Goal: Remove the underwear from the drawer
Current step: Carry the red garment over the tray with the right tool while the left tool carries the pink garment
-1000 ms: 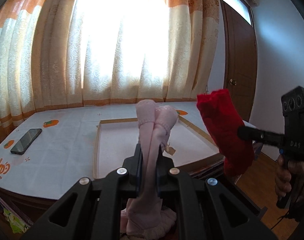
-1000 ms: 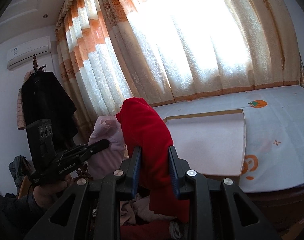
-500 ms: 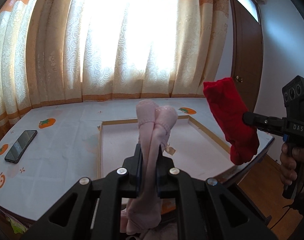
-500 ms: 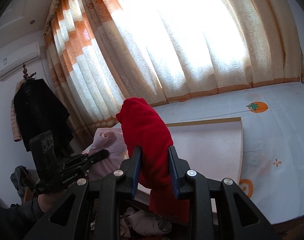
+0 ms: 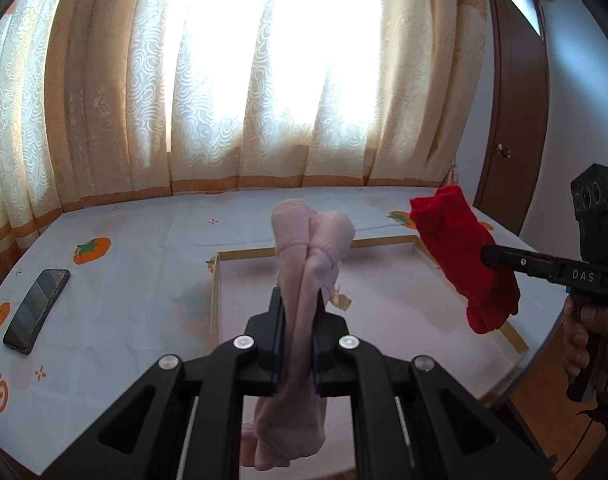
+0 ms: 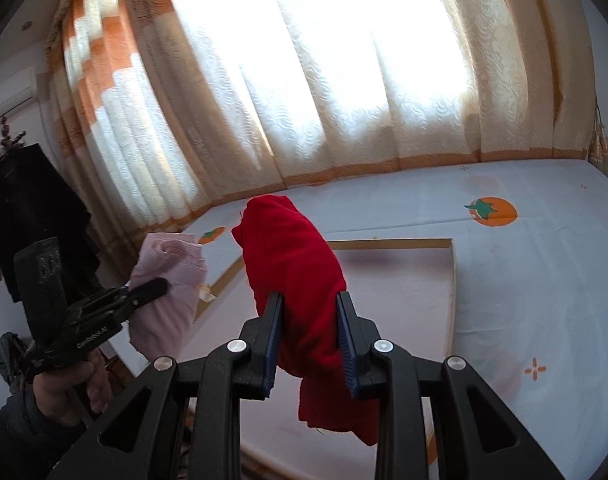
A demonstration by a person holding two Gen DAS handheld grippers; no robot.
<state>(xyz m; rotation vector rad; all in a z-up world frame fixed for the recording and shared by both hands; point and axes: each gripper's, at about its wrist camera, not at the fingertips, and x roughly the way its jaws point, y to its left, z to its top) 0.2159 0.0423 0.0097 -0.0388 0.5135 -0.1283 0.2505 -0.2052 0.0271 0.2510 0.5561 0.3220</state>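
My left gripper [image 5: 299, 300] is shut on a pale pink piece of underwear [image 5: 310, 240], which stands up above the fingers and hangs down below them. It is held in the air over a flat board with a wooden frame [image 5: 384, 242] on the bed. My right gripper [image 6: 308, 300] is shut on a red piece of underwear [image 6: 292, 260] that droops below the jaws, also over that board [image 6: 404, 280]. The left wrist view shows the red underwear [image 5: 462, 256] at the right; the right wrist view shows the pink underwear [image 6: 168, 280] at the left. The drawer is out of view.
The bed has a white sheet with orange fruit prints [image 5: 124, 280]. A dark phone [image 5: 36, 312] lies on it at the left. Cream and orange curtains [image 5: 264, 100] cover the window behind. A brown door [image 5: 512, 120] is at the right, a dark coat [image 6: 28, 208] hangs at the left.
Both grippers, each still holding its underwear, have moved forward from the bed's edge to over the framed board. The clothes seen below them earlier have dropped out of view.
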